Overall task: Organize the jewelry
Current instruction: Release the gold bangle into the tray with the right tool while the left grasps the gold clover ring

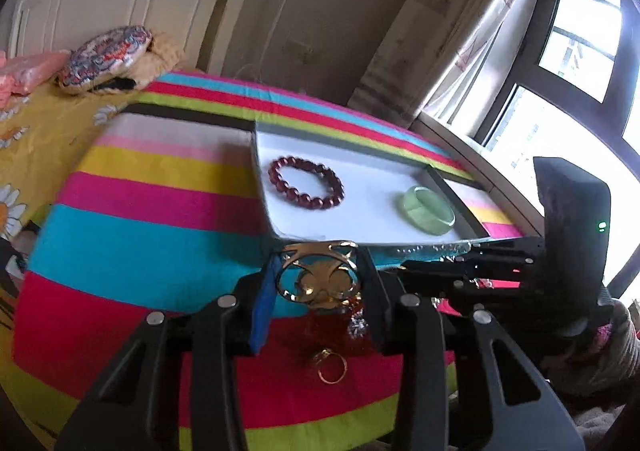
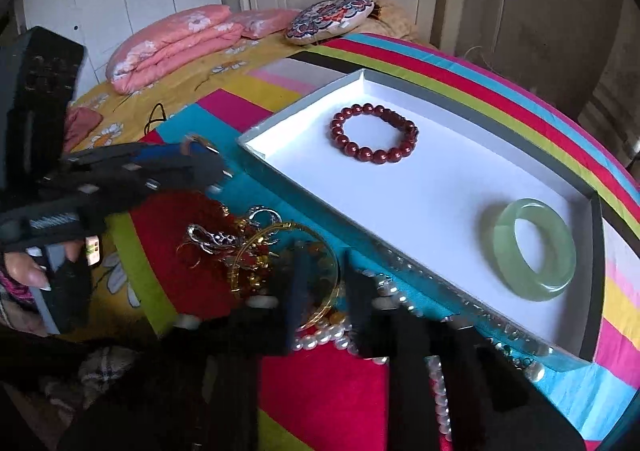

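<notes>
My left gripper point(image 1: 320, 264) is shut on a gold openwork bangle point(image 1: 320, 285), held just above the striped cloth; the right wrist view shows this gripper point(image 2: 212, 163) at the left. My right gripper point(image 2: 328, 271) is shut on the rim of a thin gold bangle point(image 2: 288, 226) in the jewellery pile point(image 2: 216, 239). Behind lies a white tray point(image 2: 248, 140) holding a red bead bracelet point(image 2: 376, 159) and a green jade bangle point(image 2: 505, 251). A pearl strand point(image 2: 320, 339) lies under the right fingers. A small gold ring point(image 1: 326, 356) rests on the cloth below the left gripper.
Everything sits on a striped cloth point(image 1: 140, 235) over a bed. A clear bead strand point(image 2: 420, 271) runs along the tray's near wall. A folded pink quilt point(image 2: 172, 47) and a round patterned cushion point(image 2: 328, 19) lie by the headboard. A window point(image 1: 576, 51) is at the right.
</notes>
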Demonstrator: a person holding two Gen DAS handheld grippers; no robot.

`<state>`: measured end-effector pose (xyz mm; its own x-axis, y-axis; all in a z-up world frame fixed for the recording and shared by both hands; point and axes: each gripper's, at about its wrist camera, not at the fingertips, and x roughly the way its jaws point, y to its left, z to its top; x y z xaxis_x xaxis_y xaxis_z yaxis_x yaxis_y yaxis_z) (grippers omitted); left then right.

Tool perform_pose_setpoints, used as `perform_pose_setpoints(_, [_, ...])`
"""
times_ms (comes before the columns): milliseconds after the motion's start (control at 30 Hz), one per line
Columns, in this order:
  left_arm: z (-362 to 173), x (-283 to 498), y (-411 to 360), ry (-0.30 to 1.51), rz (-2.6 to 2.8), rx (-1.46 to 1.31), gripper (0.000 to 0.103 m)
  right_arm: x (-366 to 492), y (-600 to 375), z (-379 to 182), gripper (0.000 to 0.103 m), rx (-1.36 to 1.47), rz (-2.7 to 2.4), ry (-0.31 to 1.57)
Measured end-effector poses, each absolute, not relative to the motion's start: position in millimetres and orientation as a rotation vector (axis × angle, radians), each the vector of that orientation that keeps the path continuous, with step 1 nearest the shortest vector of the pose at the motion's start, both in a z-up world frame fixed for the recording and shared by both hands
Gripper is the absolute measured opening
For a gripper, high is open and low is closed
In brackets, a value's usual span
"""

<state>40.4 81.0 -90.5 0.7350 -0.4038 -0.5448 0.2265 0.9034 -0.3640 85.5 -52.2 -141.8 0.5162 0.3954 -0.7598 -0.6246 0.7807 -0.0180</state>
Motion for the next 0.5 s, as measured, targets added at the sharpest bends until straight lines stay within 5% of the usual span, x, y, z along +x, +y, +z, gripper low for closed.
perform_pose_setpoints(500, [-71, 21, 93, 0.591, -0.317, -0.271, 0.038, 60, -59, -105, 0.005, -0.365, 0.556, 0.619])
